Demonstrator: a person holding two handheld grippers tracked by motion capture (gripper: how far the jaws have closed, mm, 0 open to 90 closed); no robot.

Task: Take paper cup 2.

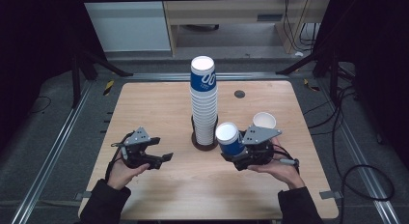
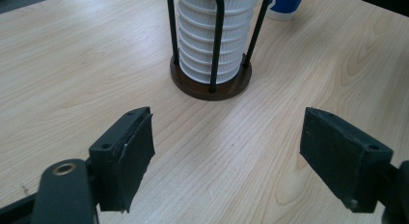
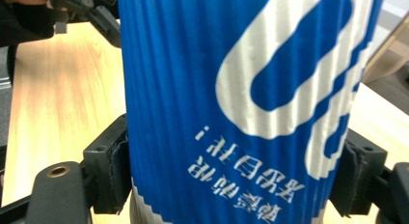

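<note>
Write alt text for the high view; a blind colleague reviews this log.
The right gripper holds a blue paper cup upside down beside a tall cup stack in a rack. The left gripper rests open on the wooden table.

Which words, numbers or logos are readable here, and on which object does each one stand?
Blue cup in the right gripper: large white looping logo, no letters readable.
Same cup: a line of white Chinese characters, upside down and too blurred to read.
Top cup of the stack: the same white logo, too small to read.
</note>
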